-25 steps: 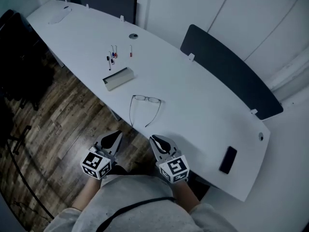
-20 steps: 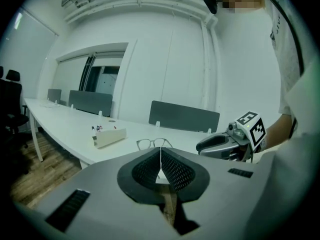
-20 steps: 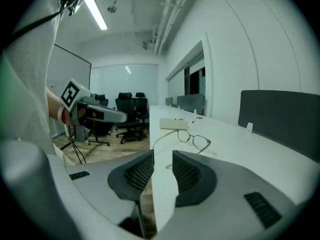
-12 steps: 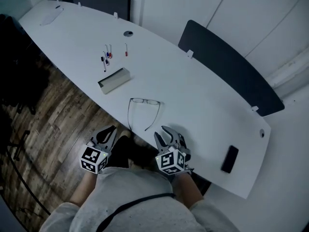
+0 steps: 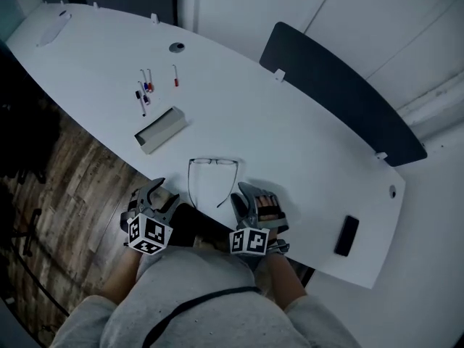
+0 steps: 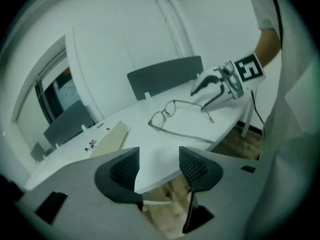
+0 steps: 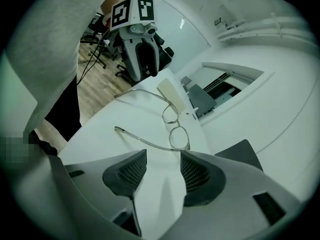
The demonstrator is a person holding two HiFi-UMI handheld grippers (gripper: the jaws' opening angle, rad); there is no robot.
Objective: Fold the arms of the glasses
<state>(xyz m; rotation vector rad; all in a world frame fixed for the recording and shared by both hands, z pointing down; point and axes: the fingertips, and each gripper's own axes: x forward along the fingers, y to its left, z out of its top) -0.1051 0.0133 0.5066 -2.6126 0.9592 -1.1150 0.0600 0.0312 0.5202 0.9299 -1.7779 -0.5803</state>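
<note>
The thin-framed glasses (image 5: 214,162) lie on the white table (image 5: 290,143) near its front edge. Both arms are unfolded and point toward me. My left gripper (image 5: 154,192) hangs off the table edge, left of the glasses' left arm. Its jaws are opening, with nothing between them. My right gripper (image 5: 250,198) is over the table just right of the right arm's tip, jaws also opening and empty. The left gripper view looks past that gripper (image 6: 159,165) to the glasses (image 6: 170,111) and the right gripper (image 6: 212,86). In the right gripper view, the glasses (image 7: 175,129) lie beyond that gripper (image 7: 162,171).
A long pale box (image 5: 159,129) lies left of and beyond the glasses, with a few markers (image 5: 143,91) farther back. A dark phone (image 5: 346,235) rests at the table's right end. Dark chair backs (image 5: 333,93) line the far side. Wooden floor (image 5: 80,172) shows to the left.
Both grippers went from shut to open, rolled, and dropped closer to the table edge on either side of the glasses' arm tips. The glasses have not moved.
</note>
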